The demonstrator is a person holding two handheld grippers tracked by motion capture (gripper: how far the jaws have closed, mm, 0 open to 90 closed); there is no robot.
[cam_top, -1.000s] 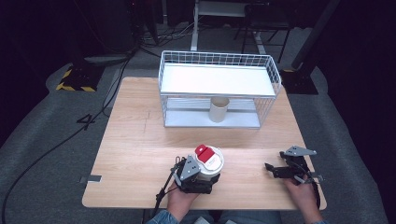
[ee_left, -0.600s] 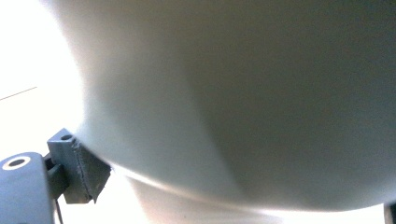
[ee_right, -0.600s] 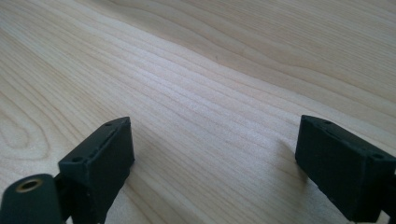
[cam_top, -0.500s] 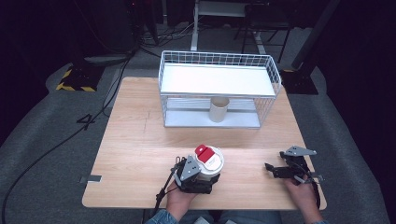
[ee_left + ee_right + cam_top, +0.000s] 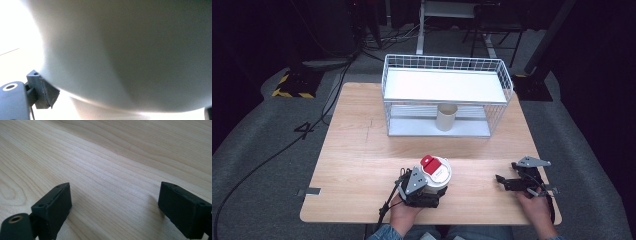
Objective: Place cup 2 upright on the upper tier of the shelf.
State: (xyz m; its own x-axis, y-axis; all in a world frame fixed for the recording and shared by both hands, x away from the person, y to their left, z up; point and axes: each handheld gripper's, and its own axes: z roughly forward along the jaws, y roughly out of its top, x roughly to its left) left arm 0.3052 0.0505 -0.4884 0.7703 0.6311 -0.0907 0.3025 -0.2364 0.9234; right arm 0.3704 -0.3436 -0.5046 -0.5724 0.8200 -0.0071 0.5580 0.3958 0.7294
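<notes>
Between the left claw's [image 5: 428,186] jaws, a white cup [image 5: 436,173]

Pale wood table [image 5: 362,150], grain running side to side, set on grey floor [image 5: 257,150]. At the upper centre of the high view a white wire rack [image 5: 447,95] stands on the top; inside it, on its low shelf, a cream cup [image 5: 446,117] sits upright. At lower centre a white lidded cup [image 5: 438,176] with a red tab stands on the wood. At lower right my right gripper [image 5: 507,181] rests low over bare board, jaws well apart. Black cables [image 5: 272,155] trail across the floor at left.
</notes>
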